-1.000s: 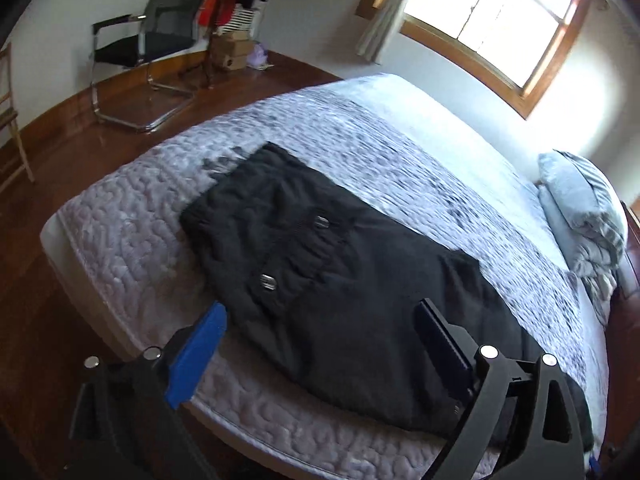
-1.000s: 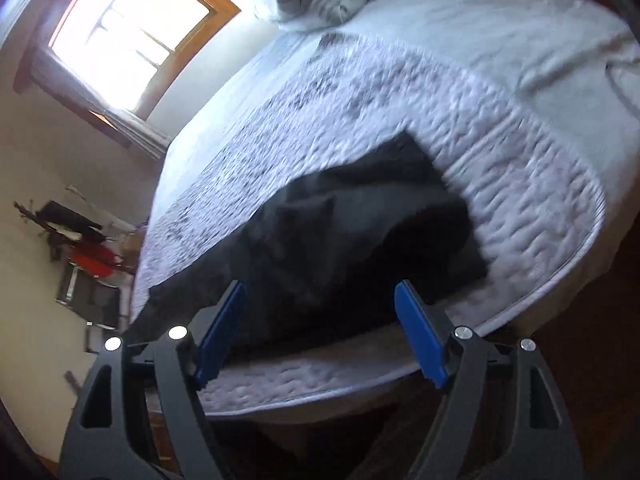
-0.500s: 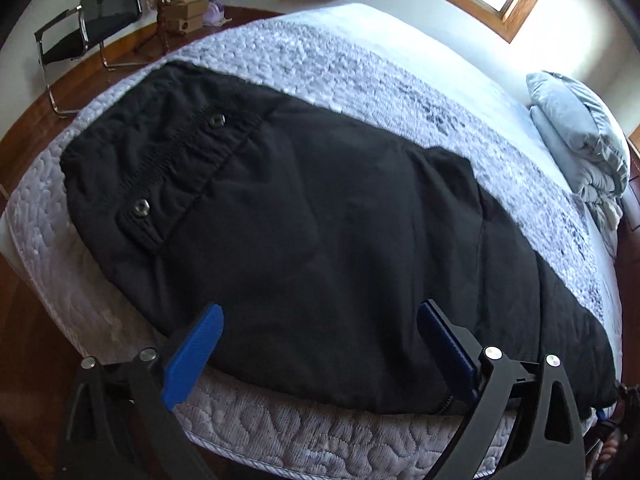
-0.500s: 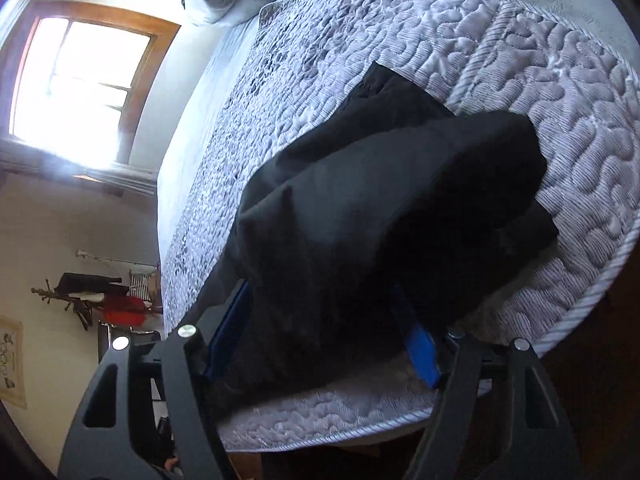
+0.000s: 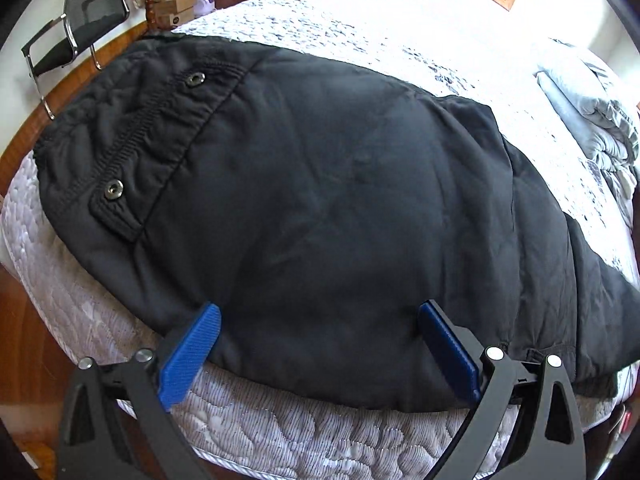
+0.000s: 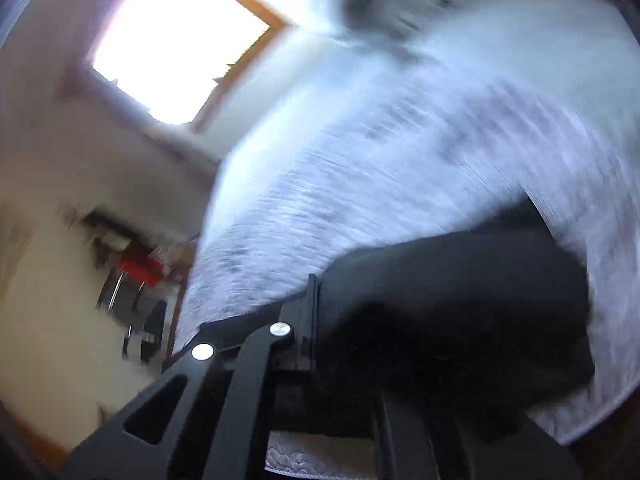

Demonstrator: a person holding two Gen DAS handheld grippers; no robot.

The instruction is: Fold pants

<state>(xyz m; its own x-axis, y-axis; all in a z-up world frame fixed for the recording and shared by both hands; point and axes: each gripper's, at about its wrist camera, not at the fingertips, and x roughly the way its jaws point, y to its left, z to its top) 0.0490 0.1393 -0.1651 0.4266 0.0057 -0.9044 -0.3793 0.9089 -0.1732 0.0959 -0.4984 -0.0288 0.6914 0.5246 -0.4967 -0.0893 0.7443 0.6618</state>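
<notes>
While the left gripper (image 5: 318,322) gapes, the right gripper (image 6: 320,292) (jaws together) pinches the pants (image 6: 460,292).

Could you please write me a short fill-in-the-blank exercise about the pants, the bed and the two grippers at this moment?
1. The black pants lie spread on a ____.
2. The left gripper is ____, its blue pads apart over the near edge of the pants.
3. The right gripper has just closed on the ____.
4. The two metal snaps sit on the ____ of the pants.

Missing words: bed; open; pants; waistband

matt blk cloth pants (image 5: 320,200), quilted mattress (image 5: 280,432)
</notes>
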